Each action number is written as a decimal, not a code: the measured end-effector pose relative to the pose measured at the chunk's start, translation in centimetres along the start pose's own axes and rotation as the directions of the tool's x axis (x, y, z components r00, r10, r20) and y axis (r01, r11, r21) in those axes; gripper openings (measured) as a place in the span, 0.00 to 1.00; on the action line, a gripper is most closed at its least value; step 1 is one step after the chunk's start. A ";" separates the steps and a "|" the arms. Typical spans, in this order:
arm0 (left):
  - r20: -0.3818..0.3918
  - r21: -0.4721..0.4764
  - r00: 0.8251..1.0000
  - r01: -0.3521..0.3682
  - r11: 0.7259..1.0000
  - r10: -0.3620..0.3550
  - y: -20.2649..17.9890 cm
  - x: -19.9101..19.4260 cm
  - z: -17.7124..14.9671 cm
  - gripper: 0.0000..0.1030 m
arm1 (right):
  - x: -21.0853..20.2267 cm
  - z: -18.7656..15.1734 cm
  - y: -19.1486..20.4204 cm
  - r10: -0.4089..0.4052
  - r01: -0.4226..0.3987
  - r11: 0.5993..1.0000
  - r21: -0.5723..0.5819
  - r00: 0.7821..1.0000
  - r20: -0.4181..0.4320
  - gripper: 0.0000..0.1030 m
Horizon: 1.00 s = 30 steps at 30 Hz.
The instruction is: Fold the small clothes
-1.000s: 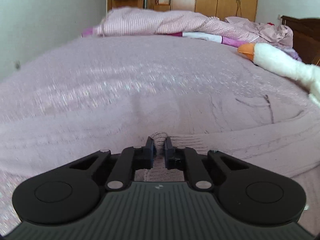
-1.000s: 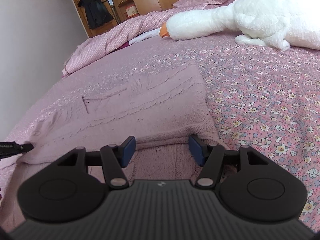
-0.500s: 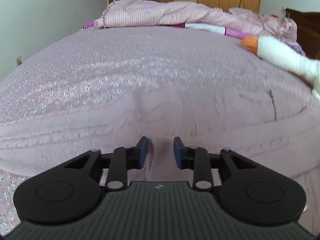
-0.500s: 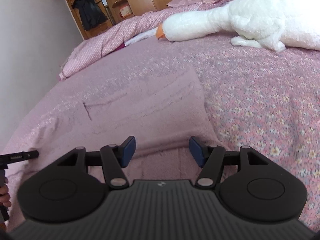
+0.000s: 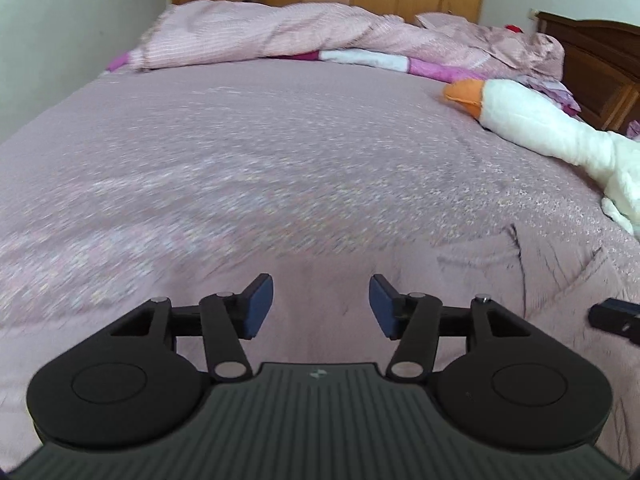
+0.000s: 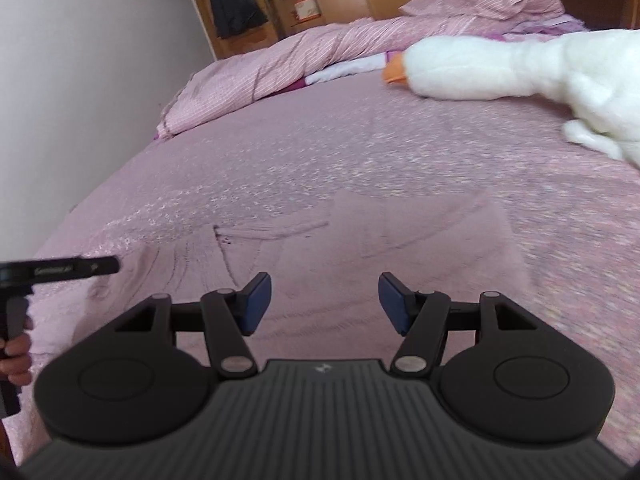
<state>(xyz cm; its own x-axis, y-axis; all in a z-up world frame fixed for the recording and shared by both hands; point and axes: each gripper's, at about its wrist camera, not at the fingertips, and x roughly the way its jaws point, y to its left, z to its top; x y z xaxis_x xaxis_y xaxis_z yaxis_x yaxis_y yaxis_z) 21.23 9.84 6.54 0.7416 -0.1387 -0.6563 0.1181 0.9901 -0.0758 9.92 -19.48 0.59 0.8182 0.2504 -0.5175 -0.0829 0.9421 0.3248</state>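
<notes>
While my left gripper (image 5: 321, 306) hangs over the pink knitted garment (image 5: 460, 280) lying flat on the floral bedspread (image 5: 240, 152), its jaws have just been opening and nothing sits between them. Only this view shows the dark headboard (image 5: 600, 68) behind the white plush goose (image 5: 532, 128). From my right gripper (image 6: 325, 303), jaws apart and empty above the same garment (image 6: 400, 236), I alone see my left hand (image 6: 16, 360) on its handle and dark clothing (image 6: 234, 4) hanging by the wardrobe.
</notes>
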 end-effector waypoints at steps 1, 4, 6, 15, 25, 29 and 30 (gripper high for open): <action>-0.006 0.003 1.000 0.002 1.000 -0.002 -0.1 0.9 0.5 0.60 | 0.7 0.3 0.3 0.007 -0.007 1.000 -0.001 1.000 -0.008 0.60; -0.014 0.000 1.000 0.003 1.000 -0.003 -0.3 3.5 2.0 0.60 | 3.0 1.2 1.2 0.034 -0.035 0.999 -0.013 0.999 -0.039 0.56; -0.021 -0.010 1.000 -0.001 1.000 0.000 -0.2 5.2 3.0 0.60 | 4.6 1.9 1.9 0.054 -0.056 0.998 -0.030 0.997 -0.062 0.48; -0.169 -0.063 0.984 0.036 0.997 -0.047 0.7 11.9 5.3 0.60 | 10.1 2.3 4.7 0.170 -0.177 0.983 -0.041 0.975 -0.146 0.33; -0.223 -0.172 0.804 0.524 0.834 -0.551 0.8 10.3 3.6 0.52 | 12.1 0.7 7.1 0.179 -0.198 0.972 -0.129 0.973 -0.145 0.29; -0.166 -0.182 0.767 0.594 0.784 -0.620 0.7 8.2 2.3 0.53 | 11.9 0.5 7.2 0.173 -0.191 0.973 -0.134 0.976 -0.132 0.29; -0.154 -0.185 0.758 0.608 0.772 -0.634 0.9 7.7 2.1 0.53 | 11.8 0.4 7.3 0.169 -0.187 0.972 -0.140 0.977 -0.127 0.29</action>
<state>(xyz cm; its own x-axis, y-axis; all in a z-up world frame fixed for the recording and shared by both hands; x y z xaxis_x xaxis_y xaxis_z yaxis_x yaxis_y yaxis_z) 28.41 9.65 3.01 0.3859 -0.7293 -0.5651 0.4197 0.6842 -0.5964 19.16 -9.72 -2.81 0.7133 0.4324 -0.5515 -0.3127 0.9006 0.3018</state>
